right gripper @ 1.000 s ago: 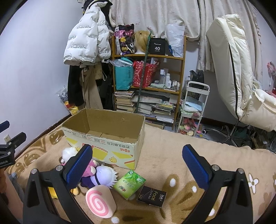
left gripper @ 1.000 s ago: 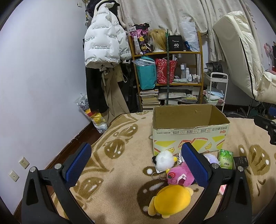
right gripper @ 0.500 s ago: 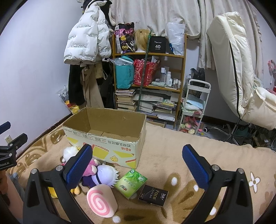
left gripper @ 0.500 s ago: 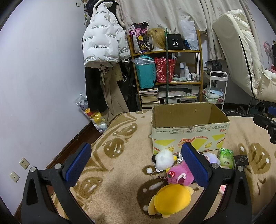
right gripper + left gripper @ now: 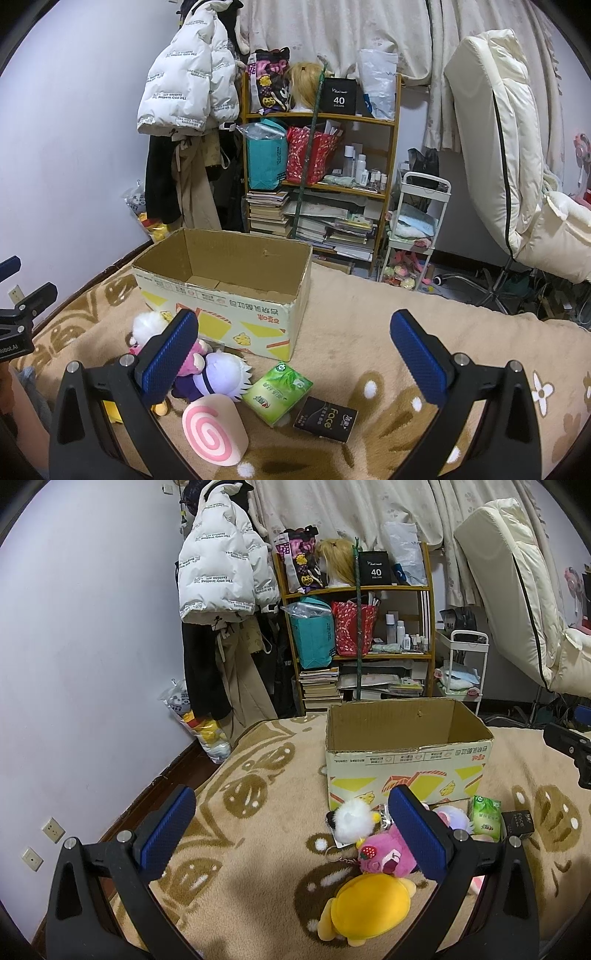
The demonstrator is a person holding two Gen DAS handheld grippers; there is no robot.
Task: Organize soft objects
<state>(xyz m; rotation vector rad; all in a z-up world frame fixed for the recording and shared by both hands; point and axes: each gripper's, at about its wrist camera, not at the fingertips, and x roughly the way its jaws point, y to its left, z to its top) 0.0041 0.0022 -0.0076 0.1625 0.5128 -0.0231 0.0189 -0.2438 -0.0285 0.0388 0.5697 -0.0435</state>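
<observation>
An open cardboard box (image 5: pixel 406 760) (image 5: pixel 225 291) stands on the beige patterned blanket. In front of it lie soft toys: a yellow plush (image 5: pixel 365 908), a pink plush (image 5: pixel 380 856), a white fluffy plush (image 5: pixel 351 821) (image 5: pixel 147 325), a white-haired doll (image 5: pixel 221 374) and a pink swirl roll cushion (image 5: pixel 214 430). My left gripper (image 5: pixel 291 830) hovers open above the blanket, left of the toys. My right gripper (image 5: pixel 291 354) is open above the green tissue pack (image 5: pixel 277 393) and black box (image 5: pixel 327 419). Neither holds anything.
A cluttered wooden shelf (image 5: pixel 354 638) with books and bags stands behind the box, coats (image 5: pixel 221 576) hanging left of it. A white trolley (image 5: pixel 417 225) and a cream reclining chair (image 5: pixel 509 155) stand to the right. A wall (image 5: pixel 74 664) runs along the left.
Both grippers have shifted only slightly; the scene sits a little lower in the right wrist view. Nothing was picked up or moved.
</observation>
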